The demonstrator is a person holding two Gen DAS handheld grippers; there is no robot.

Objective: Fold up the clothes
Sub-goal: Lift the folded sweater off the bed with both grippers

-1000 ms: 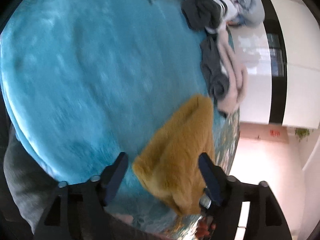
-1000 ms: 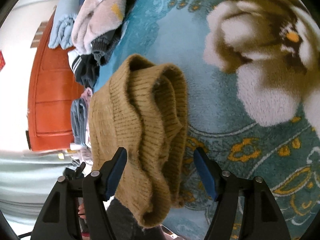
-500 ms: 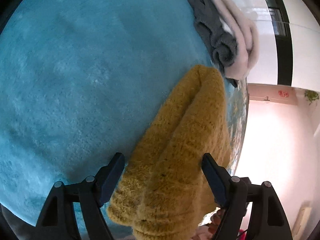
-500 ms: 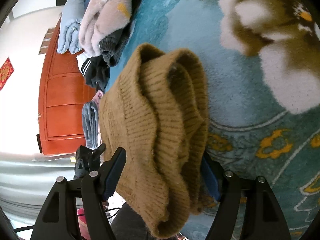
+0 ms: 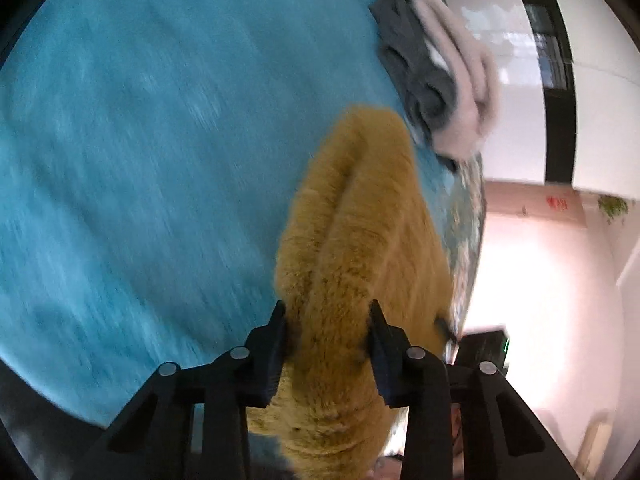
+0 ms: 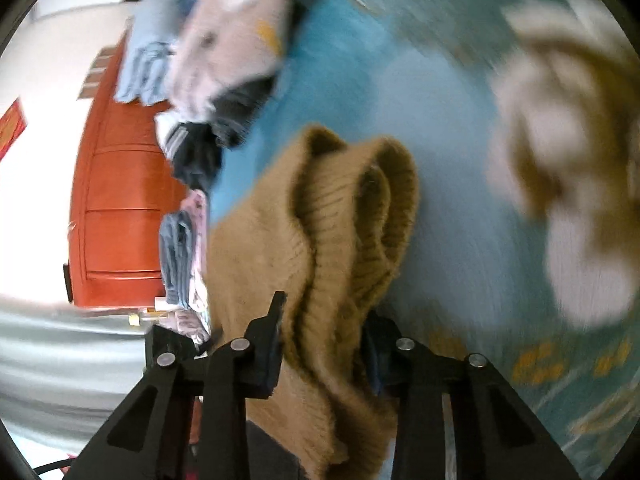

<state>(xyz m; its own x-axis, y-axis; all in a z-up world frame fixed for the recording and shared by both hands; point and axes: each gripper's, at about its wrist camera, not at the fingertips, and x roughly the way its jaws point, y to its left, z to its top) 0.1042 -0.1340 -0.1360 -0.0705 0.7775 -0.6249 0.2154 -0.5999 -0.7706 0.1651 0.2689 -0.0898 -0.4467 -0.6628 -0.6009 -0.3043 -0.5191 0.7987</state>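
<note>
A mustard-yellow knitted sweater (image 5: 360,248) lies folded in thick layers on the teal blanket (image 5: 140,140). My left gripper (image 5: 326,320) is shut on one end of the sweater, the fabric bulging between its fingers. In the right wrist view the same sweater (image 6: 320,232) shows its ribbed edge, and my right gripper (image 6: 324,320) is shut on that bunched end. The image is blurred by motion.
A pile of other clothes, grey and pale pink (image 5: 440,76), lies at the blanket's far edge; it also shows in the right wrist view (image 6: 224,52) with blue pieces. An orange-red cabinet (image 6: 116,200) stands beyond. The blanket has a large cream flower pattern (image 6: 568,184).
Both grippers have moved forward onto the sweater and closed on it; one second ago both stood open around it. The views are now blurred by motion.
</note>
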